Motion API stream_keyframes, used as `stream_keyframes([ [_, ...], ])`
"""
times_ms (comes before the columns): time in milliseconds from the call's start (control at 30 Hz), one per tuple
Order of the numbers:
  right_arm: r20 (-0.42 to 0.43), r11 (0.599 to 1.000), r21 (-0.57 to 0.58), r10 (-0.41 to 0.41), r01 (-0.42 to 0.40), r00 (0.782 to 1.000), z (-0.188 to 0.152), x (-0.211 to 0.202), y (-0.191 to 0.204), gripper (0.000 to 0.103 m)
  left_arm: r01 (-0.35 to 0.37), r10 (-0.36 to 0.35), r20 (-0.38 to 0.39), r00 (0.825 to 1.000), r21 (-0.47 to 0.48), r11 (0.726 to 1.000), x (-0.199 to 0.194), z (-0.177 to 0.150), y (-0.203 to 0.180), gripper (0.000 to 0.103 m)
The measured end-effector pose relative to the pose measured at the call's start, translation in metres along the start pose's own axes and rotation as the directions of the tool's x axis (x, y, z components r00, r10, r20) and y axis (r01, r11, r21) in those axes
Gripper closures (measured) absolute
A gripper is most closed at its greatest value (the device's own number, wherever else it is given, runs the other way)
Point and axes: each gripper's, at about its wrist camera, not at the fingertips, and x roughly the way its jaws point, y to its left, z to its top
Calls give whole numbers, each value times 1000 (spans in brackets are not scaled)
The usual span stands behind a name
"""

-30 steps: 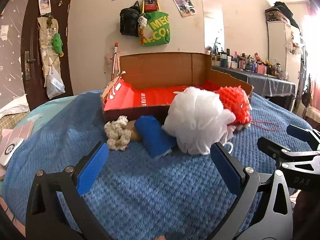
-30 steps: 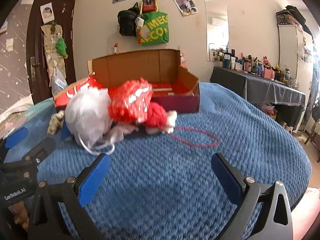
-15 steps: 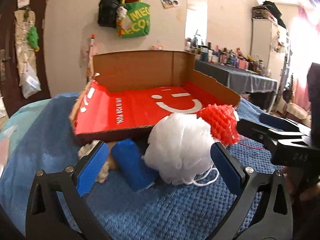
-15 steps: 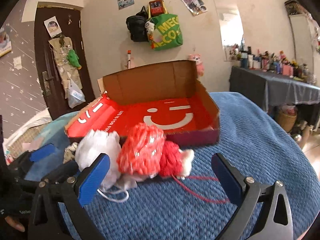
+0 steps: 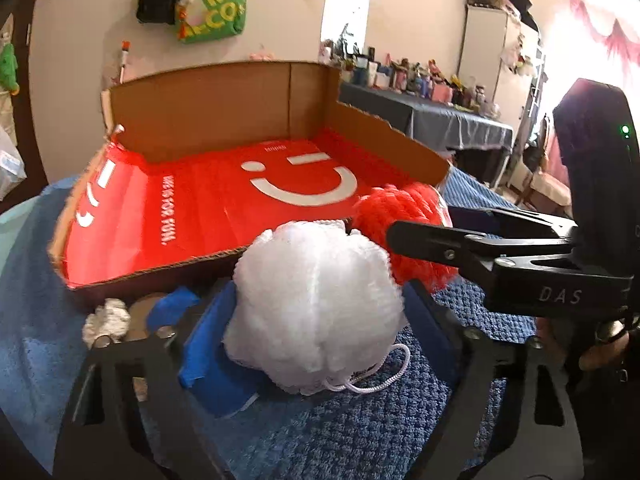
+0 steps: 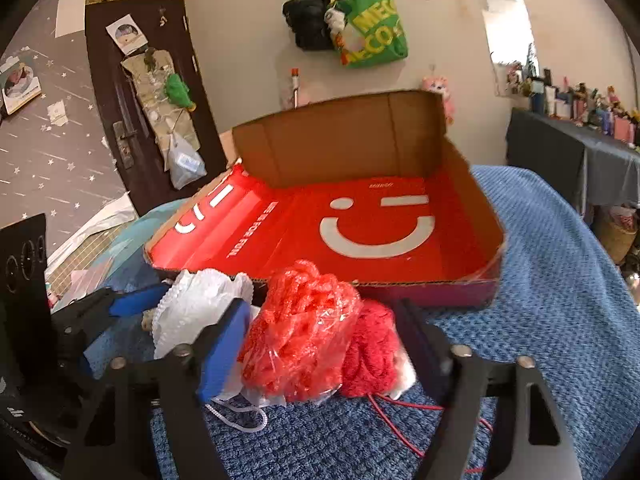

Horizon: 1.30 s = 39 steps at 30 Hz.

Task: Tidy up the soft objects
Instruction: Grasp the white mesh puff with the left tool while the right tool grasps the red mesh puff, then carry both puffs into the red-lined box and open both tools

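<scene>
The left claw [image 5: 316, 320] sits low in the centre of its own view with the white mesh bath pouf [image 5: 316, 308] between its blue pads. Its jaws have just been closing, and both pads now lie against the pouf's sides, so it appears gripped. The pouf rests on the blue knitted blanket [image 5: 340, 432], just in front of the near rim of the open cardboard box [image 5: 224, 108]. The box has a red lining printed with a white smiley face. To the pouf's lower left lies a blue rolled cloth [image 5: 224, 384], and farther left a small cream crocheted piece [image 5: 106, 320].

In the right wrist view, the right claw [image 6: 320, 344] is low in the centre, around the red mesh pouf in clear wrap [image 6: 300, 332] and the red yarn bundle [image 6: 372, 352] touching it on the right. These jaws too have just been closing. The left pad presses the wrapped pouf, and the right pad lies beside the yarn, though contact there is hard to tell. A red cord [image 6: 404, 424] trails toward the lower right over the blanket. On the wall at the top hangs a green tote bag [image 6: 372, 32].
</scene>
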Motion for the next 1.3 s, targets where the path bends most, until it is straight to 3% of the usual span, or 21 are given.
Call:
stream_keyframes([
  [67, -29, 999, 13, 39, -38, 999, -1, 6, -2, 46, 8, -8, -10, 1000, 2, 1000, 6, 2, -1, 34],
  [200, -39, 997, 26, 71, -70, 997, -3, 10, -5, 51, 15, -15, -1, 1000, 13, 1000, 7, 5, -1, 50],
  [400, -4, 996, 38, 79, -79, 997, 1, 0, -5, 53, 7, -8, 31, 999, 38, 999, -2, 7, -3, 59],
  [767, 68, 998, 28, 62, -64, 996, 14, -27, -1, 53, -22, 17, 120, 993, 40, 999, -35, 21, 6, 62],
  [1033, 75, 999, 14, 37, -38, 996, 18, -31, 2, 53, -53, 45, 164, 985, 42, 998, -47, 29, 13, 62],
  [1300, 106, 998, -57, 35, -29, 994, 68, -16, 3, 53, -61, 49, 193, 980, 60, 996, -38, 80, 37, 62],
])
